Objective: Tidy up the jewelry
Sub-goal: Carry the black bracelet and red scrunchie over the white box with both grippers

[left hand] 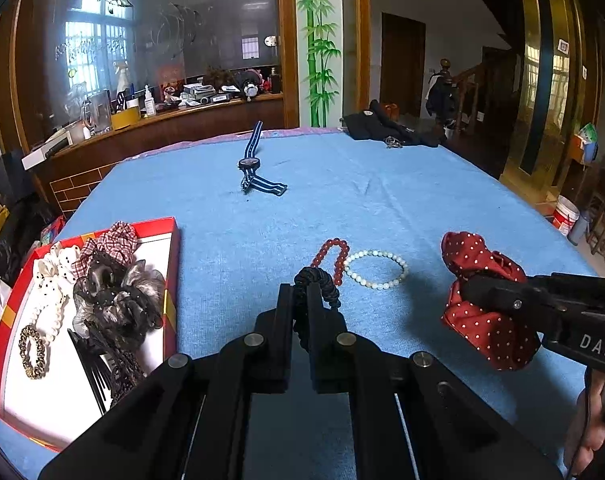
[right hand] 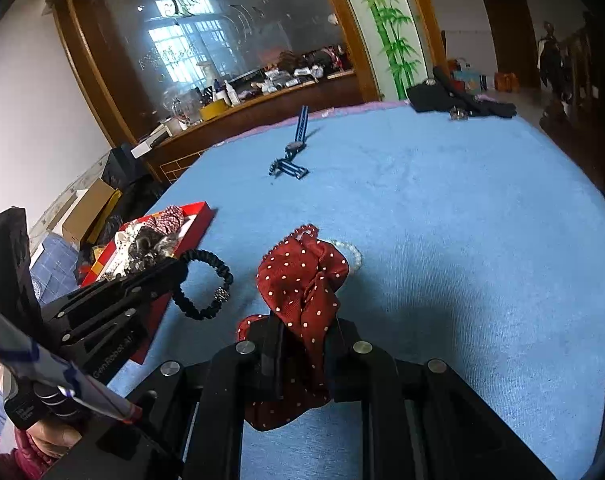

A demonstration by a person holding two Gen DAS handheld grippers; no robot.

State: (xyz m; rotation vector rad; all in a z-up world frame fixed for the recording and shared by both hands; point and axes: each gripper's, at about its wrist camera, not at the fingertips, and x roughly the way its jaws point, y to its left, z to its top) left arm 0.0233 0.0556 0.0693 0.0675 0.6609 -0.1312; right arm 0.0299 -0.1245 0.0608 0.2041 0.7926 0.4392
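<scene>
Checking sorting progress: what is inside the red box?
Red box holds scrunchies, white, checked and dark ones, a small gold one and a black comb. Anything beneath them is hidden.

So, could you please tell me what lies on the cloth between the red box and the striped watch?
Nothing: in the left wrist view, only bare blue cloth runs from the red box to the striped watch.

On the right hand-held gripper (left hand: 468, 286), as your left wrist camera sees it, you can read the white capitals "DAS" on its black body; the word runs out of frame there. On the left hand-held gripper (right hand: 182, 266), seen from your right wrist camera, pale lettering on the side reads roughly "GenRobot", with the last characters too blurred to make out. No other writing in either view is legible.
</scene>
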